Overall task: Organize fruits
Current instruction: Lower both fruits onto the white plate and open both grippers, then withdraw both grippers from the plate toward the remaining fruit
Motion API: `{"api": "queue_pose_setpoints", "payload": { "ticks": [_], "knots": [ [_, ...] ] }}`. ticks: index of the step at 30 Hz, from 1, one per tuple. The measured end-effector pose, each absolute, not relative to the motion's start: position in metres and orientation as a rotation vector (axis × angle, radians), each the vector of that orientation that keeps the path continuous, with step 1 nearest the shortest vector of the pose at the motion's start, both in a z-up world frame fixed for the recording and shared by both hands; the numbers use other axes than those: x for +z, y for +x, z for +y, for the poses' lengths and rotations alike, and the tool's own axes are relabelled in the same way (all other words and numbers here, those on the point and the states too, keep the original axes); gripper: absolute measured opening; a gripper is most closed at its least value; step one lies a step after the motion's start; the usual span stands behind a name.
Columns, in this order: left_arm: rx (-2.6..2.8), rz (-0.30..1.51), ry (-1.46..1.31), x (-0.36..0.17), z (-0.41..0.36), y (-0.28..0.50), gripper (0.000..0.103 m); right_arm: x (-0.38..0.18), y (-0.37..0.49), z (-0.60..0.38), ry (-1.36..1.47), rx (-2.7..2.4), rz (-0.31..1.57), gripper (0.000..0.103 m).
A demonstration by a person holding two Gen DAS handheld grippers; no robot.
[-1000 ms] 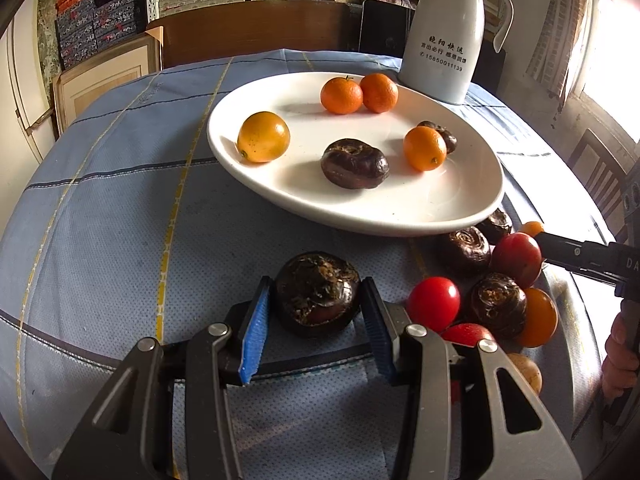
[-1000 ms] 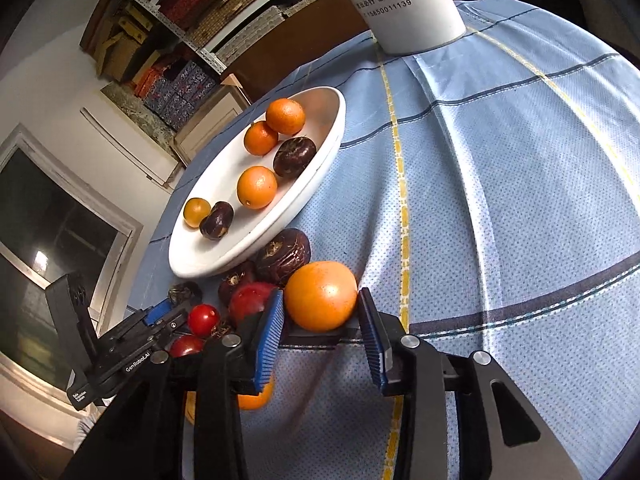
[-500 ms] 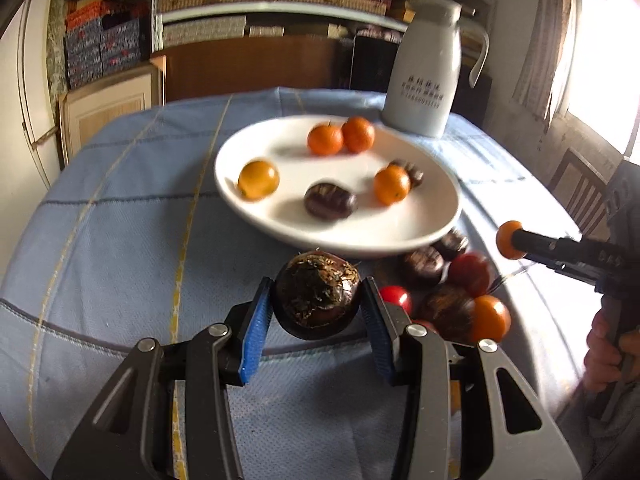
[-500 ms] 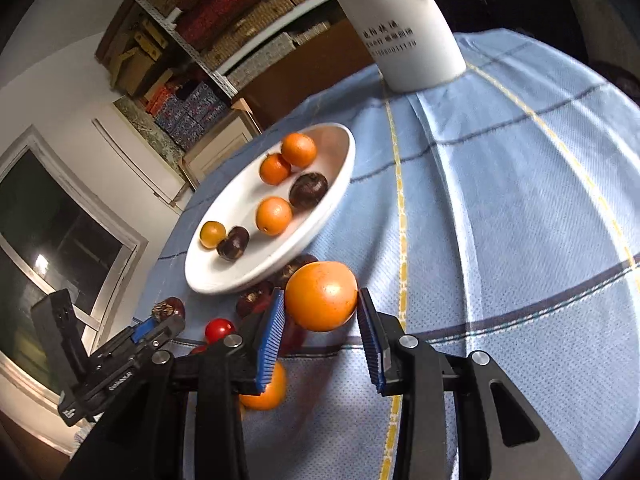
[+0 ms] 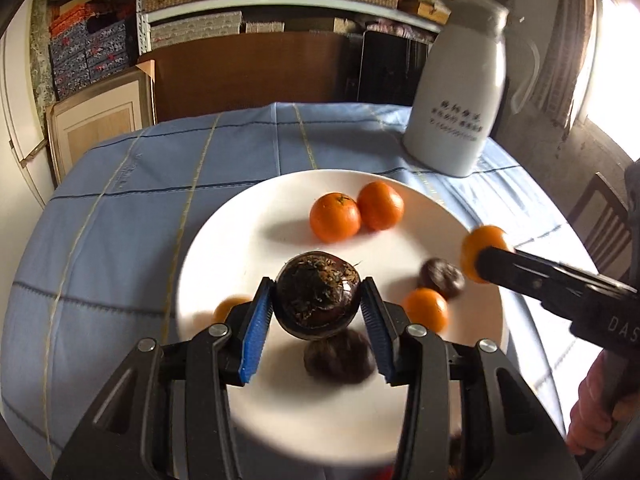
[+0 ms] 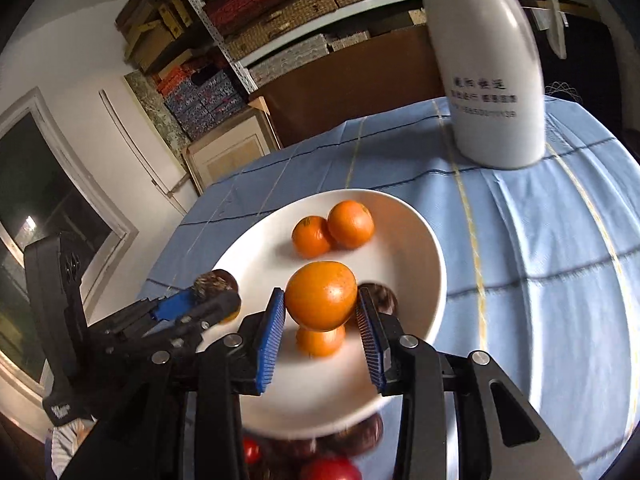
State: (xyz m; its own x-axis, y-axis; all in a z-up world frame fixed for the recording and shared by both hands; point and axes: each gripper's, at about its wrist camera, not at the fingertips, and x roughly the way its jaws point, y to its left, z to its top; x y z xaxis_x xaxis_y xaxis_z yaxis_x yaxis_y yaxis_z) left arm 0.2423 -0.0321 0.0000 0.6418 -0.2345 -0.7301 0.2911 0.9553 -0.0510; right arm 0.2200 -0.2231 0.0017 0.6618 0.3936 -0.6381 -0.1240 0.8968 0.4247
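Left wrist view. Left claw is clamped on 1 dark round fruit, its rough tufted crown facing the camera; the blue pads press on its 2 flanks, a grip across the widest part that should keep a round body from rolling out. The fruit hangs at frame centre above the white plate, not touching it. On the plate: 2 mandarins touching each other in the upper middle, 1 smaller orange fruit right of centre with a dark fruit just beside it, another dark fruit directly below the held one, blurred, and 1 orange fruit half hidden behind the left pad. Judgement: sorts are grouped on the plate, so the held fruit is likely meant for the dark ones. Right claw enters from the right edge carrying an orange fruit over the plate rim. White jug stands upper right on the blue-clothed table.

Right wrist view. Right claw is clamped on the orange fruit, pads on both sides, held over the plate at frame centre. The 2 mandarins lie beyond it. Left claw with its dark fruit sits centre left over the plate's edge. Red fruits and dark ones remain off the plate at the bottom edge, so sorting is not finished.
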Motion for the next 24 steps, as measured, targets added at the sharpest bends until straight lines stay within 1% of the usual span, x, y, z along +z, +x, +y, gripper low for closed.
{"api": "queue_pose_setpoints", "payload": {
  "ticks": [3,4,5,7,11,12,13,14,16,19,20,22,24],
  "knots": [
    [-0.298,0.854,0.069,-0.01,-0.036,0.261,0.044,-0.01,0.246,-0.219,0.353,0.27,0.833,0.037],
    [-0.302,0.853,0.067,-0.011,-0.036,0.263,0.047,-0.015,0.254,-0.219,0.365,0.266,0.85,0.037],
    [-0.308,0.853,0.069,-0.011,-0.037,0.265,0.059,-0.019,0.256,-0.219,0.371,0.268,0.86,0.039],
    [-0.313,0.829,0.077,-0.009,-0.039,0.264,0.071,-0.021,0.255,-0.222,0.386,0.276,0.857,0.042],
    [-0.307,0.781,0.079,0.004,-0.036,0.25,0.073,-0.005,0.237,-0.232,0.403,0.284,0.804,0.043],
    [-0.305,0.773,0.072,0.007,-0.034,0.245,0.075,0.001,0.23,-0.233,0.402,0.283,0.785,0.044],
    [-0.302,0.766,0.062,0.01,-0.029,0.238,0.082,0.007,0.22,-0.236,0.398,0.279,0.763,0.047],
    [-0.298,0.759,0.056,0.011,-0.026,0.232,0.085,0.01,0.211,-0.239,0.398,0.278,0.747,0.053],
    [-0.289,0.746,0.045,0.012,-0.016,0.214,0.085,0.012,0.19,-0.244,0.404,0.276,0.724,0.057],
    [-0.291,0.755,0.02,0.005,-0.005,0.184,0.085,0.001,0.153,-0.252,0.42,0.271,0.713,0.057],
    [-0.29,0.759,0.017,0.002,-0.003,0.176,0.087,-0.002,0.143,-0.255,0.428,0.27,0.713,0.057],
    [-0.284,0.773,0.017,-0.006,0.0,0.154,0.094,-0.009,0.124,-0.259,0.452,0.273,0.722,0.057],
    [-0.278,0.778,0.031,-0.014,-0.001,0.133,0.094,-0.014,0.108,-0.261,0.472,0.284,0.729,0.059]
  ]
}}
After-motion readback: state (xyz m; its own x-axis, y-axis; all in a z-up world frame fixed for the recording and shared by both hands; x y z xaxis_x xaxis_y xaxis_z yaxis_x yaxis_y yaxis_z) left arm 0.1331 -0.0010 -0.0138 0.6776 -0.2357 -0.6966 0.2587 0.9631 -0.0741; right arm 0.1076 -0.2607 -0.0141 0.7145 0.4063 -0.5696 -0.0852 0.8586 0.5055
